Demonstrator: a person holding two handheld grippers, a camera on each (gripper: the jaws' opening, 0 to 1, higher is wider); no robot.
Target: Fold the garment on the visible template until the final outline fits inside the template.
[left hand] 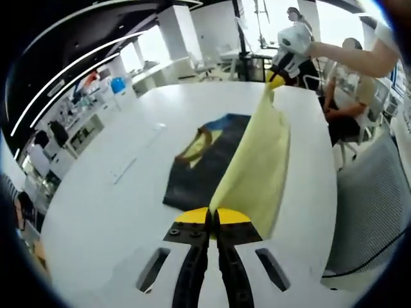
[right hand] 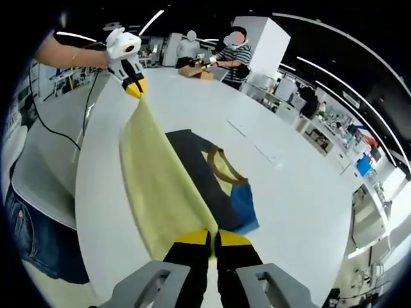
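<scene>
Both claws, left [left hand: 212, 217] and right [right hand: 212, 238], grip the yellow garment [left hand: 257, 163] (no legible writing).

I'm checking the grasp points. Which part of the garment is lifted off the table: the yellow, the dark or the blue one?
The yellow panel, stretched between the left gripper and right gripper. The dark part and blue part lie flat on the table.

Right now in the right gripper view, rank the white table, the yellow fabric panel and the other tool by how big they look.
1. White table.
2. Yellow fabric panel, though lifted toward the camera.
3. Other tool, far off, so its smallness is partly distance.
</scene>
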